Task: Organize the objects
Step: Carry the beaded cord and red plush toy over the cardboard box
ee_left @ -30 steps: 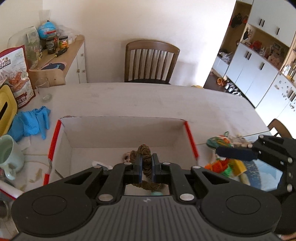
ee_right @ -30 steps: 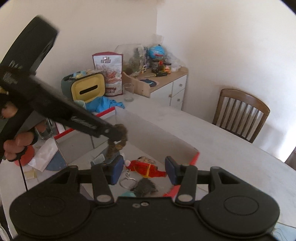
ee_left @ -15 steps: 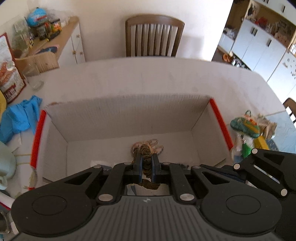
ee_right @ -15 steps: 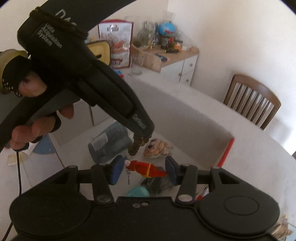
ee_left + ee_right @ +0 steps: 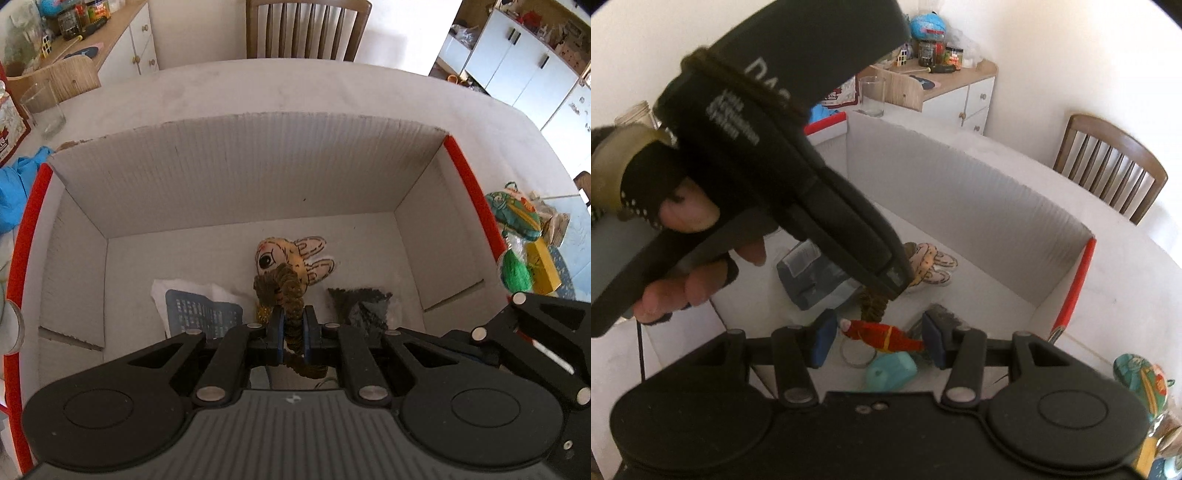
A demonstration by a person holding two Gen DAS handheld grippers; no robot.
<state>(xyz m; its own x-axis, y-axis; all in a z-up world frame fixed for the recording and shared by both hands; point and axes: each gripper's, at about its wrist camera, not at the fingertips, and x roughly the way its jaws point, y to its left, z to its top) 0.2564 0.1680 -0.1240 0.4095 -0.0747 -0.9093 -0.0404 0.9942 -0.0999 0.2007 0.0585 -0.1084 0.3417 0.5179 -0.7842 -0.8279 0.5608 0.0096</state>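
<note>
Left hand-held gripper (image 5: pixel 293 326), clenched on a brown braided cord (image 5: pixel 284 291), has dropped from above the worktop into the white cardboard box (image 5: pixel 236 173) and now sits low over the box floor at frame centre, near the yellow plush toy (image 5: pixel 291 254), so release looks close. Right hand-held gripper (image 5: pixel 877 339) has come down too, jaws part-spread around a red figure (image 5: pixel 882 336) without clearly pinching it. Both tilt steeply down, left hand (image 5: pixel 676 236) wrapped round its handle at mid-left.
</note>
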